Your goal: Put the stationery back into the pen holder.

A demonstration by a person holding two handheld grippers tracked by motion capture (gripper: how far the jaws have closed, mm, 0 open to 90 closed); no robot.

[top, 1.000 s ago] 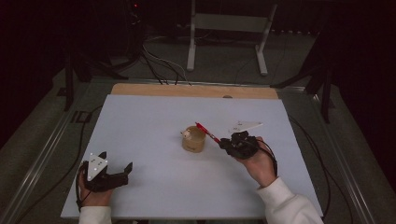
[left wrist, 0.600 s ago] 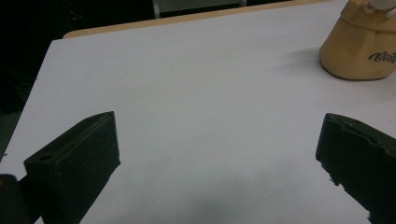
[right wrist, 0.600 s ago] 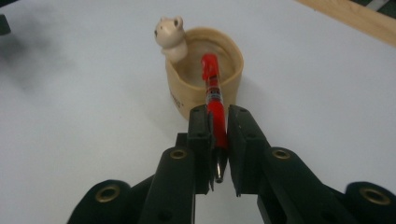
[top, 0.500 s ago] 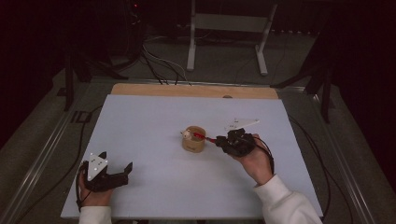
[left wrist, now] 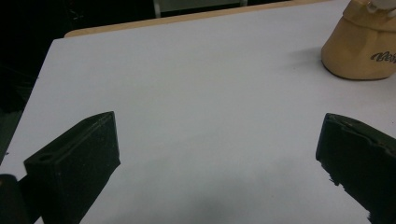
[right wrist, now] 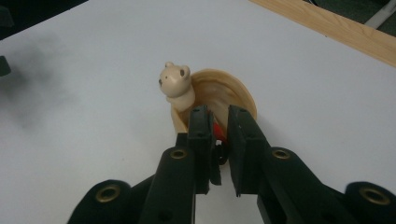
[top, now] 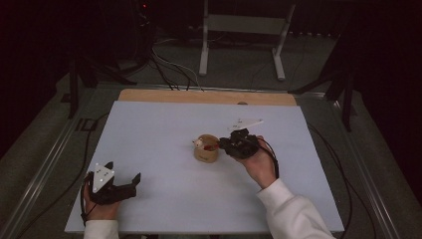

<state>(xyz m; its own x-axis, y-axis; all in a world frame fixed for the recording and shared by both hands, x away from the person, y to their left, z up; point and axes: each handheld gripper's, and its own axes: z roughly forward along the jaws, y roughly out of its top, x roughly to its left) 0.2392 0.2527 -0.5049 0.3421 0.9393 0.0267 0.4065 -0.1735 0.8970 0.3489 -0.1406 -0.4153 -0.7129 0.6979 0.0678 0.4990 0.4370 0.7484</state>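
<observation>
A tan cup (top: 205, 153) with a small bear figure (top: 199, 143) on its rim stands mid-table on the white board (top: 159, 129). My right gripper (top: 222, 145) reaches over the cup from the right, shut on a thin red stick (top: 211, 146) whose far end dips inside. In the right gripper view the jaws (right wrist: 218, 112) pinch the red stick (right wrist: 218, 132) above the cup (right wrist: 233, 88), just right of the bear (right wrist: 176, 84). My left gripper (top: 123, 175) rests open at the near left; its view shows the jaws (left wrist: 219, 140) wide apart and the cup (left wrist: 362, 46) far off.
A wooden strip (top: 206, 96) runs along the board's far edge. Behind it stand a metal frame's legs (top: 239, 30) and floor cables (top: 169, 64). Metal rails (top: 45, 169) flank the table.
My right gripper has moved left to the cup and tipped the red stick, which pointed up and left before, down into it. The left gripper has stayed put.
</observation>
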